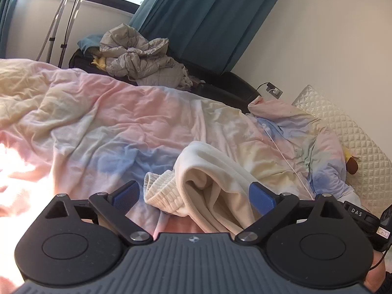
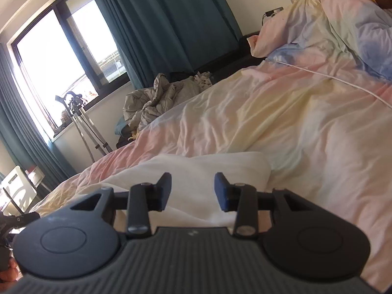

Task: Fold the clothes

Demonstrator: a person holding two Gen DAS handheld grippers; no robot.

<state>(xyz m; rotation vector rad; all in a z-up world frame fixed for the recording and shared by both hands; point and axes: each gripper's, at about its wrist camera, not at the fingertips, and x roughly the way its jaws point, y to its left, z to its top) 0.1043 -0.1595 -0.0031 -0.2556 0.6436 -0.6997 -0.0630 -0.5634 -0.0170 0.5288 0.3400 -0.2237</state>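
A cream garment lies bunched on the pastel duvet, its ribbed cuff turned toward the left. My left gripper hovers just above it, jaws spread wide, the blue pads either side of the cloth and not pressing it. In the right wrist view the same garment shows as a white folded mound. My right gripper stands over its near edge with the jaws partly apart and nothing pinched between them.
A grey puffer jacket is heaped on a dark seat beyond the bed. Teal curtains hang by the window. A white cable runs across the duvet toward the quilted headboard. A metal stand stands near the window.
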